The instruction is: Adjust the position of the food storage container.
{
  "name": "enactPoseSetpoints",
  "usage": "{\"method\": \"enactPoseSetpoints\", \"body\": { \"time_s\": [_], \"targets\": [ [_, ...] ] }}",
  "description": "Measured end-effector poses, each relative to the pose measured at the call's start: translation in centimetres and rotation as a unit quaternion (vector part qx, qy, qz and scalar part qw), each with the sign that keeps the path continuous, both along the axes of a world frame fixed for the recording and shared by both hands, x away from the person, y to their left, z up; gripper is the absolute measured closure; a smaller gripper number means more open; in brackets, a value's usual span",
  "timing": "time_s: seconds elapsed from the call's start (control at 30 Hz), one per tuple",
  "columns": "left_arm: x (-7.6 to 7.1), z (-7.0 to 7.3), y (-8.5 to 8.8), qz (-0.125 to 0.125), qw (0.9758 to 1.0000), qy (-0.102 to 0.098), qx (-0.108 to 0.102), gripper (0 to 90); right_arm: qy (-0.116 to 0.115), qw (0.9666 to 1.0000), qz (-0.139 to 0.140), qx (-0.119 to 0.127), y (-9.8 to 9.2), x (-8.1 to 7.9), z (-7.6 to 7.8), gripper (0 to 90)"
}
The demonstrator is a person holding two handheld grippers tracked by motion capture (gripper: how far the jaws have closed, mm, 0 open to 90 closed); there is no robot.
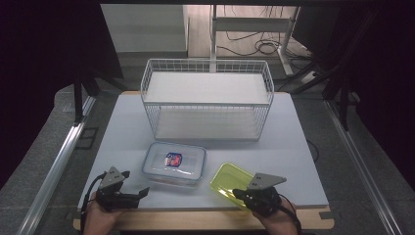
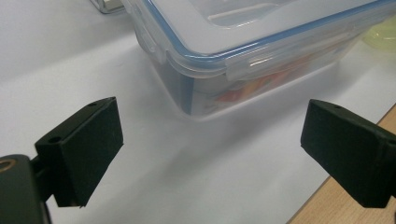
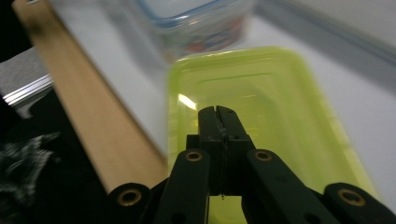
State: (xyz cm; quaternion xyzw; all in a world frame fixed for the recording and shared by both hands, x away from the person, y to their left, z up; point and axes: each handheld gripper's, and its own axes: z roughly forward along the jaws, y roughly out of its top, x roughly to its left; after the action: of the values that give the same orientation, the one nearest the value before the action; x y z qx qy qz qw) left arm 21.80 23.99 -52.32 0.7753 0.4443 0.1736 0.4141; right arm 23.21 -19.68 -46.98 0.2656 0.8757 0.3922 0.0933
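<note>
Clear glossy plastic box (image 1: 174,164), translucent yellow-green plastic lid (image 1: 230,183), white wire basket (image 1: 207,99), matt table (image 1: 122,127).

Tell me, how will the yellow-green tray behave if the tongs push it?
The yellow-green tray looks thin, shallow and empty, so probably light. On the smooth white table it would likely slide rather than tip. Its glossy plastic may be slippery.

My left hand-held gripper (image 1: 139,192) sits low at the near-left, jaws spread wide apart, nothing between them, pointing right. My right hand-held gripper (image 1: 236,193) sits at the near-right, jaws pressed together, pointing left. My hands (image 1: 100,220) hold both from the near edge of the bench (image 1: 303,147).
</note>
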Motion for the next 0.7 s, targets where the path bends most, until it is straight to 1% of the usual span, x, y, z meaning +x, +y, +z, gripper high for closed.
{"method": "enactPoseSetpoints", "body": {
  "time_s": [0.03, 0.07, 0.1, 0.13, 0.2, 0.23, 0.27, 0.3, 0.33, 0.37, 0.4, 0.43, 0.47, 0.5, 0.53, 0.6, 0.63, 0.7],
  "targets": [
    [0.0, 0.0, 0.0, 0.0, 1.0, 0.0, 0.001, 5.7, 0.0, 1.0, 0.0, 0.0, 0.0, 0.0, 0.0, 89.4],
    [0.0, 0.0, 0.0, 0.0, 1.0, -0.001, 0.002, 5.8, 0.002, 1.0, 0.006, -0.001, 0.2, -0.3, -0.1, 89.4],
    [0.0, 0.0, -0.1, 0.0, 1.0, -0.001, 0.004, 6.0, 0.007, 0.9997, 0.021, -0.007, 0.7, -1.1, -0.3, 89.4],
    [0.0, 0.0, -0.1, 0.0, 1.0, -0.001, 0.004, 6.0, 0.009, 0.9995, 0.027, -0.012, 0.9, -1.5, -0.5, 89.4],
    [0.0, 0.0, -0.2, 0.0, 1.0, 0.0, 0.007, 6.1, 0.019, 0.9988, 0.038, -0.022, 1.1, -2.1, -1.0, 89.4],
    [0.0, 0.0, -0.2, -0.001, 1.0, 0.0, 0.009, 6.1, 0.02, 0.9986, 0.037, -0.032, 1.1, -2.3, -1.3, 89.4],
    [0.0, 0.0, -0.2, -0.001, 1.0, 0.0, 0.009, 6.1, 0.02, 0.9986, 0.037, -0.032, 1.1, -2.3, -1.3, 89.4],
    [0.0, 0.0, -0.2, 0.0, 1.0, 0.0, 0.009, 6.1, 0.018, 0.9982, 0.036, -0.044, 1.1, -2.3, -1.5, 89.4],
    [0.0, 0.0, -0.2, -0.001, 1.0, 0.0, 0.009, 6.1, 0.017, 0.998, 0.031, -0.053, 0.9, -2.3, -1.8, 89.4],
    [0.0, 0.0, -0.2, -0.001, 1.0, 0.0, 0.009, 6.1, 0.019, 0.9979, 0.024, -0.057, 0.6, -2.1, -2.0, 89.4],
    [0.0, 0.0, -0.2, 0.0, 1.0, -0.001, 0.01, 6.1, 0.022, 0.9981, 0.021, -0.055, 0.3, -1.9, -2.0, 89.4],
    [0.0, 0.0, -0.2, 0.001, 0.9999, -0.001, 0.011, 6.2, 0.035, 0.9984, 0.021, -0.04, -0.4, -1.3, -2.0, 89.4],
    [0.0, 0.0, -0.2, 0.001, 0.9999, -0.001, 0.011, 6.2, 0.035, 0.9984, 0.021, -0.04, -0.4, -1.3, -2.0, 89.4],
    [0.0, 0.0, -0.3, 0.001, 0.9999, 0.0, 0.012, 6.2, 0.031, 0.9984, 0.02, -0.043, -0.8, -1.1, -2.0, 89.3],
    [0.0, -0.1, -0.3, 0.001, 0.9999, 0.0, 0.012, 6.3, 0.036, 0.9986, 0.013, -0.036, -1.6, -0.6, -1.9, 89.4],
    [0.0, -0.1, -0.3, 0.001, 0.9999, 0.001, 0.013, 6.3, 0.033, 0.9988, 0.001, -0.036, -2.4, -0.2, -1.9, 89.4],
    [0.0, -0.1, -0.3, 0.001, 0.9999, 0.001, 0.014, 6.3, 0.033, 0.9988, 0.001, -0.036, -2.4, -0.2, -1.9, 89.4],
    [0.0, -0.1, -0.4, 0.002, 0.9999, 0.001, 0.016, 6.4, 0.024, 0.9985, -0.012, -0.047, -3.1, 0.2, -1.8, 89.4]
  ]
}}
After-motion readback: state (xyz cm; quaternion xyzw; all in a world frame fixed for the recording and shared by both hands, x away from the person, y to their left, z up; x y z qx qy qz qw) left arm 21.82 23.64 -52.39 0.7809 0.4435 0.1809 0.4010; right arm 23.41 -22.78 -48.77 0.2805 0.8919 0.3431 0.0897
